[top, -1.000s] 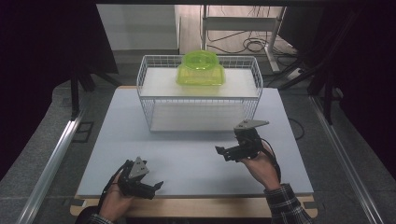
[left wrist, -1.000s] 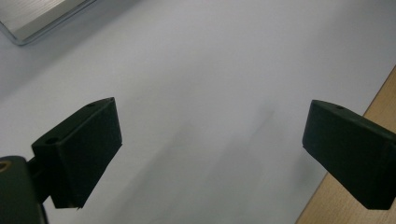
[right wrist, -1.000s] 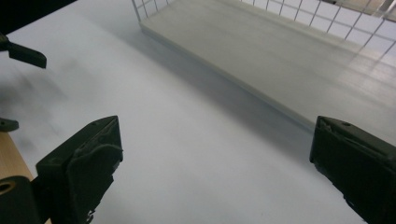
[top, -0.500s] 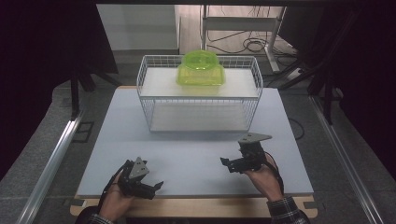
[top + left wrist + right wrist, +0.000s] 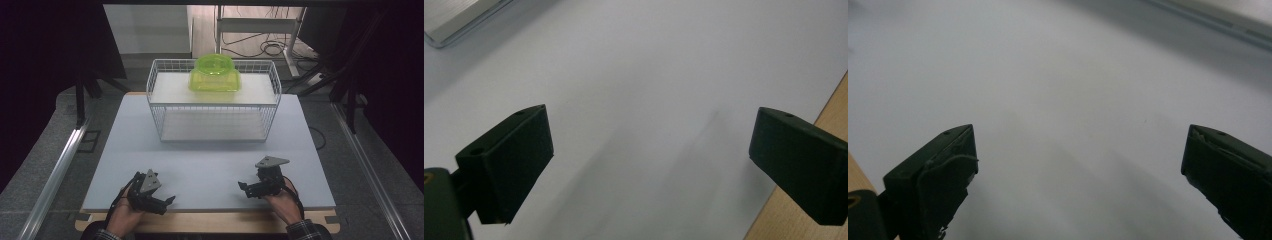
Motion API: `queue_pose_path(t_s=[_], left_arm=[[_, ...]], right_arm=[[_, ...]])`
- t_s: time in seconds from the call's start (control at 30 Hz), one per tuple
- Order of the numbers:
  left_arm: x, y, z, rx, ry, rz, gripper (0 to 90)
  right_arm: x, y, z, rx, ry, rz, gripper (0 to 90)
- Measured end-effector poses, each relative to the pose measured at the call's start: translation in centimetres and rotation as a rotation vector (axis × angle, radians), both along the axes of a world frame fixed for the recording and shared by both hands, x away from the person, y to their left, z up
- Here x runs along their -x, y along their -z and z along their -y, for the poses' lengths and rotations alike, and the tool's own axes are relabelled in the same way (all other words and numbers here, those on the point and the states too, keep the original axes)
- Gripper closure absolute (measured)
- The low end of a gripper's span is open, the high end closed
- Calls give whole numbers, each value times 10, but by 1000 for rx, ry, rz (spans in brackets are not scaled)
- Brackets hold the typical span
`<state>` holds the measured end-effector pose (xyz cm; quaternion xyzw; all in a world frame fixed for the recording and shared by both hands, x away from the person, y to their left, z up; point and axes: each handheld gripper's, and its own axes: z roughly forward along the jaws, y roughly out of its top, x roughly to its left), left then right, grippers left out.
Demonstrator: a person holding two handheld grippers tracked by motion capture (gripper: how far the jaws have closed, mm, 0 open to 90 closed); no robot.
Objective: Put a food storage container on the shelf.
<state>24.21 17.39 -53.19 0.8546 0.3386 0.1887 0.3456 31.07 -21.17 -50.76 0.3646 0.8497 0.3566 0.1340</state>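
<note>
Left tongs [image 5: 169,201]: held low over the near-left part of the pale grey surface [image 5: 210,165], jaws spread wide with nothing between them; the left gripper view shows bare surface in the gap and the wooden front edge [image 5: 814,150] just beside one jaw.

Right tongs [image 5: 243,188]: held low over the near-right part of the surface, jaws likewise wide apart and empty in the right gripper view.

Thing in hand: a translucent lime-green plastic container with a round domed top [image 5: 214,74], sitting on the upper shelf of a white wire basket rack [image 5: 272,107] at the far middle of the surface.

Key relation: the container lies straight ahead of and above both tongs, well apart from them, near the rack's middle and a little left of it. Its long axis runs left to right, across the reach.

Nearer hand: neither clearly; the right tongs sit slightly farther forward, so probably the right.

Edges: the raised wire rim rings the upper shelf, so I judge that any approach must come from above that rim, not through the front mesh.

Open room: bare surface between the tongs and the rack, free for moving.
</note>
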Motion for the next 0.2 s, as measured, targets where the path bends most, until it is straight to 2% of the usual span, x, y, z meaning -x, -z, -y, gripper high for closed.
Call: queue_pose_path(t_s=[0.13,0.2], left_arm=[[0,0,0,-2,0,1,34],[0,0,0,-3,-2,5,34]], right_arm=[[-1,7,-2,34,-5,-7,15],[-1,7,-2,33,-4,-8,14]])
